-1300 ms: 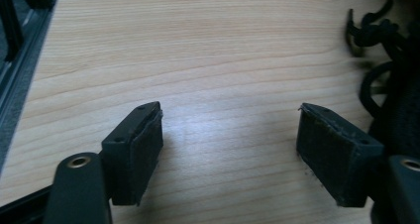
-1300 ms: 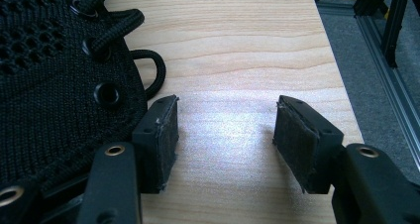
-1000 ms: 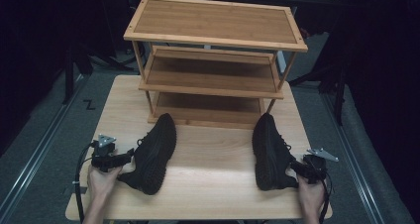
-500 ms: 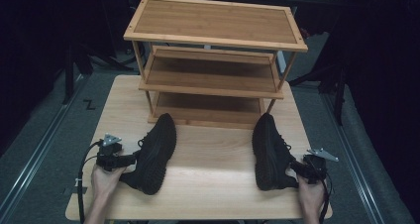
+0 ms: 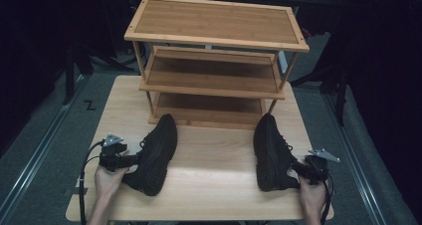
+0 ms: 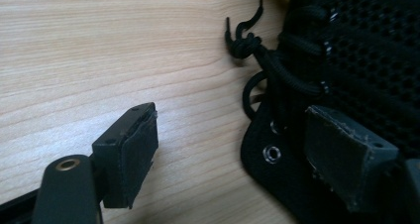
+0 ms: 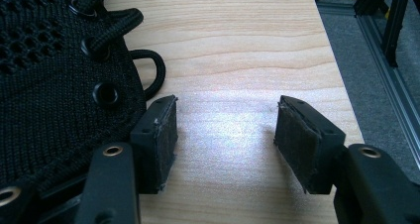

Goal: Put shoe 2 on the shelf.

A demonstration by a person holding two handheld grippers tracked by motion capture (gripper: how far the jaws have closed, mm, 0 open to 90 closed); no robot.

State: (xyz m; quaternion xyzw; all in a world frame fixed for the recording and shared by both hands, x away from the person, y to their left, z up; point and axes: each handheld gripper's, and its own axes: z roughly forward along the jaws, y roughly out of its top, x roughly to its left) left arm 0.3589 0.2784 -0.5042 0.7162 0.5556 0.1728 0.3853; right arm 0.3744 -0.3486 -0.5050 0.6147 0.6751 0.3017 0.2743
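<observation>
Left tongs (image 5: 130, 160) open beside left shoe (image 5: 154, 153), right tongs (image 5: 297, 169) open beside right shoe (image 5: 271, 153)

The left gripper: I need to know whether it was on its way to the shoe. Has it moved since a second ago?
Yes. The left gripper has shifted slightly right, toward the left shoe, judged against the table's front edge.

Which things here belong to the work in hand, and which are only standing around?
In the work:
- left black mesh lace-up shoe
- right black mesh lace-up shoe
- left gripper, open beside its shoe
- right gripper, open beside its shoe

Standing around:
- three-tier wooden shoe rack
- light wooden table
</observation>
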